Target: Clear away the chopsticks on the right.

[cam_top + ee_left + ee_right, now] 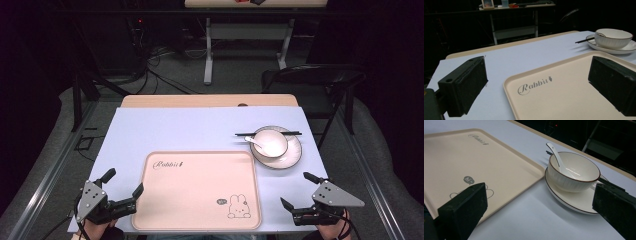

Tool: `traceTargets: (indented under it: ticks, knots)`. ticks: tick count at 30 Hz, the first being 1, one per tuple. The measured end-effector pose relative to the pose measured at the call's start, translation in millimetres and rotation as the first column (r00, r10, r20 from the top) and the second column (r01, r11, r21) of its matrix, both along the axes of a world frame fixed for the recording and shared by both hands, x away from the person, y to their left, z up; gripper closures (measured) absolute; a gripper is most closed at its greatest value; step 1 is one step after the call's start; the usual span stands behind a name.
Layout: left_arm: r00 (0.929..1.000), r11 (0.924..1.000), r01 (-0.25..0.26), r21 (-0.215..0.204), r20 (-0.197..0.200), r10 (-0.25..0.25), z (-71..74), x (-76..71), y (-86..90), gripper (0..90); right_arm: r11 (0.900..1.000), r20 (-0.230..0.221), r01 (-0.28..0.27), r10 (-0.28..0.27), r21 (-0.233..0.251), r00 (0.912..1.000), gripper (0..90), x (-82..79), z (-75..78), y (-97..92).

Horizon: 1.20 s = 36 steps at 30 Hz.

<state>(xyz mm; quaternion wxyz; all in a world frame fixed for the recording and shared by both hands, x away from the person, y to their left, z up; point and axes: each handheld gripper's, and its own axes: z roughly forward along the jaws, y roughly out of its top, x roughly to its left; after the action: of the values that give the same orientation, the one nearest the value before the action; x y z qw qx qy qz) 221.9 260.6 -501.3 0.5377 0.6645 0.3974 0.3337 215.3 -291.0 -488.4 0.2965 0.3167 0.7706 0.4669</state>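
**Both my grippers wide apart at the near edge, nothing held**

The table (150, 125) under its pale lilac sheet is the biggest thing before me. On it, nearest me, lies the pink tray (197, 187), flat and bare, with "Rabbit" at its far left corner and a bunny drawing at its near right. Beyond the tray's far right corner, just beside it, sits the white plate (294, 155) with the bowl (272, 141) standing on it. Black chopsticks (245, 134) lie level across the plate's far side, behind the bowl. A white spoon (255, 143) leans inside the bowl, handle up over the rim.

My left gripper (122, 189) hovers at the tray's near left edge, jaws spread, empty. My right gripper (297, 191) hangs near the tray's near right corner, short of the plate, jaws spread too, pinching nothing.
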Motion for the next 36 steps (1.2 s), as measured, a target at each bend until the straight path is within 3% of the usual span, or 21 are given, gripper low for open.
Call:
traceTargets:
  ticks: [17, 18, 21, 22, 28, 30, 36]
  knots:
    - [1.0, 0.9999, 0.002, 0.012, -0.004, -0.002, 0.3, 0.5, -1.7, 2.2, 0.9953, -0.043, 0.085, -0.087, -0.046, 0.9953, 0.0, 9.5, 1.3, 0.7]
    - [1.0, 0.9999, -0.001, 0.014, -0.004, 0.002, 0.3, 0.5, -2.0, 2.2, 0.9929, -0.065, 0.093, -0.097, -0.075, 0.9931, 0.0, 14.8, 1.8, 1.6]
    - [1.0, 0.9999, -0.002, 0.015, -0.003, 0.002, 0.3, 0.5, -2.0, 2.2, 0.9905, -0.091, 0.103, -0.112, -0.091, 0.9895, 0.0, 20.5, 2.9, 2.9]
    - [1.0, 0.9999, 0.0, 0.016, -0.003, 0.0, 0.2, 0.6, -2.1, 2.2, 0.9851, -0.122, 0.118, -0.134, -0.124, 0.9835, 0.0, 27.0, 4.7, 4.3]
    - [1.0, 0.9999, 0.002, 0.016, -0.001, -0.002, 0.2, 0.0, -2.2, 2.3, 0.9816, -0.187, 0.111, -0.139, -0.156, 0.9724, 0.0, 45.7, 8.0, 3.9]
    - [1.0, 0.9999, 0.001, 0.014, 0.0, -0.001, 0.1, 0.1, -2.0, 2.3, 0.9726, -0.18, 0.113, -0.151, -0.203, 0.9721, 0.0, 55.3, 10.3, 0.5]
    - [1.0, 0.9997, 0.004, 0.023, -0.003, -0.004, 0.2, 0.4, -2.9, 2.3, 0.9657, -0.202, 0.108, -0.157, -0.236, 0.9667, 0.0, 68.9, 13.1, -8.9]
